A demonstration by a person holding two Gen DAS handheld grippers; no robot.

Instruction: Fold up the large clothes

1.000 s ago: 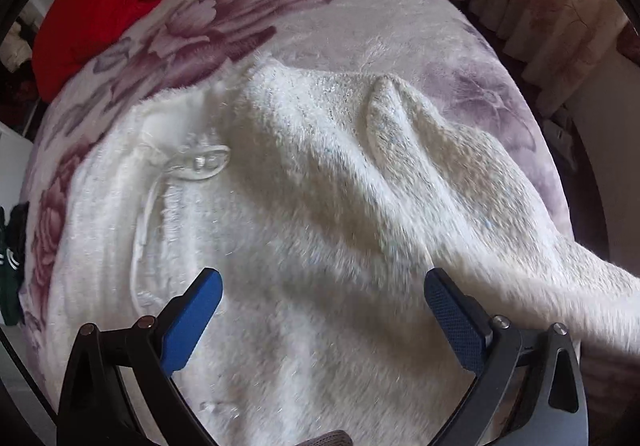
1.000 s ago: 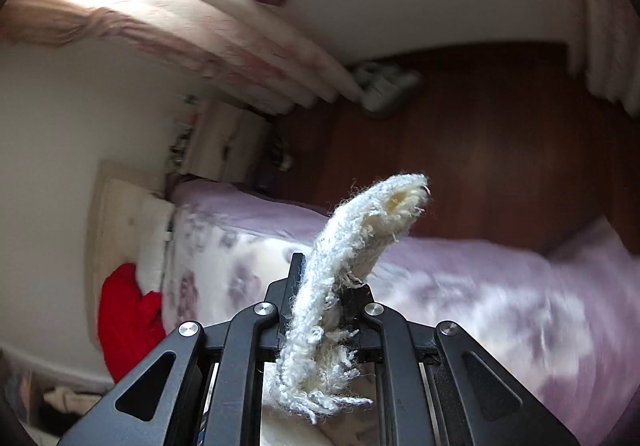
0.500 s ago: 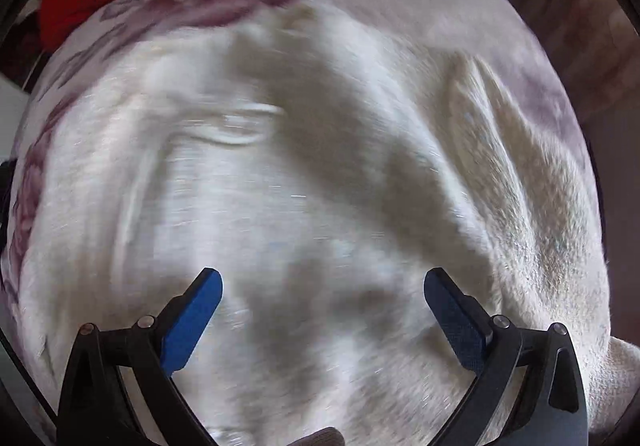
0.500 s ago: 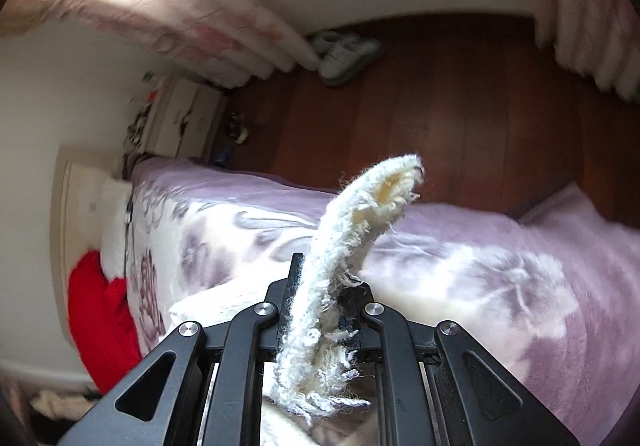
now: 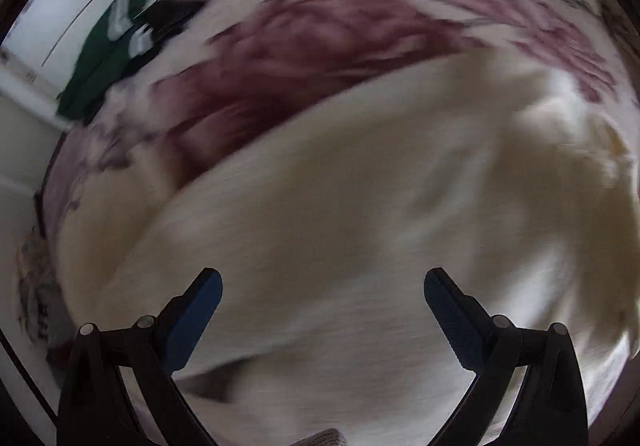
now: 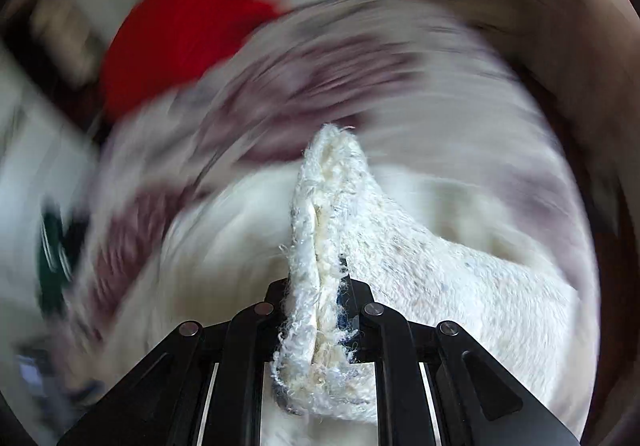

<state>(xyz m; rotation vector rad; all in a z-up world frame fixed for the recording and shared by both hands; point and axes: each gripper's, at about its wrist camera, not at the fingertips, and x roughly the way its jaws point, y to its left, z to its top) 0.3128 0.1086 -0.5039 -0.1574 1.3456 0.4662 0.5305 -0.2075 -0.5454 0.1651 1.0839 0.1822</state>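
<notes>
Both views were motion-blurred. Left claw [image 5: 322, 288] was spread wide, holding nothing, above the white fleece garment [image 5: 360, 205] lying on the floral bed cover [image 5: 320, 45]. Right claw [image 6: 320, 310] was pinched on a fold of the same garment [image 6: 332, 213]. Red cloth [image 6: 180, 25] lay at the bed's far end.

The gap between the left gripper's [image 5: 323, 296] spread fingers is unblocked, with the white garment [image 5: 360, 205] spread below. Bare bedspread [image 5: 304, 45] is seen beyond the garment, bounded by a red cloth [image 6: 188, 25] and a green item [image 5: 108, 57] at the bed's edges.
</notes>
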